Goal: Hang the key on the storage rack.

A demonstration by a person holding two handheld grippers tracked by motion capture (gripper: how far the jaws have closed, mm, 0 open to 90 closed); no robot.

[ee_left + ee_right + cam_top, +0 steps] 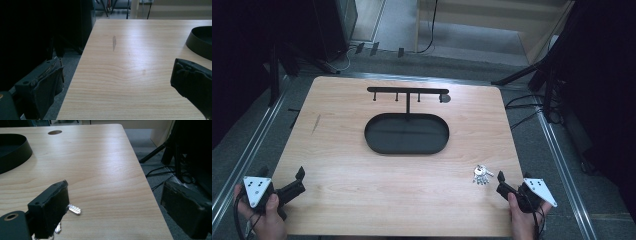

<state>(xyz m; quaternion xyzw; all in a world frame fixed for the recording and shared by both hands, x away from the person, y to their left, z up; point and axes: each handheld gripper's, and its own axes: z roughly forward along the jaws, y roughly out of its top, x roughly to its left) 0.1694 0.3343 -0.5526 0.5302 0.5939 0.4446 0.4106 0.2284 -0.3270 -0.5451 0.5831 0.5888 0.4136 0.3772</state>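
1. Down at the near right corner of the wooden bench (402,175), the right gripper (502,184) is held in a hand (523,220), its fingers (51,210) standing wide apart with nothing clamped between them.
2. Just ahead of it lies a small bunch of silver keys (482,174), flat on the bench near the right edge and apart from everything else on the bench.
3. Seen from the right gripper view, one key blade (74,209) pokes out from behind the near finger; whether that finger touches the keys cannot be told.
4. Over at the near left corner, the left gripper (296,182) sits in the other hand (264,220), a grey three-cornered plate (256,189) on top.
5. Its fingers (192,81) are likewise spread apart and hold nothing; one hangs off the bench's left edge, the other over the wood.
6. Mid-bench sits a black oval tray (373,142), well apart from both grippers and from the keys.
7. Rising from the tray's far side is a thin post carrying a black hook rail (408,91) with small pegs hanging down.
8. Near the rail's right end, a round cable hole (446,98) is cut into the bench top.
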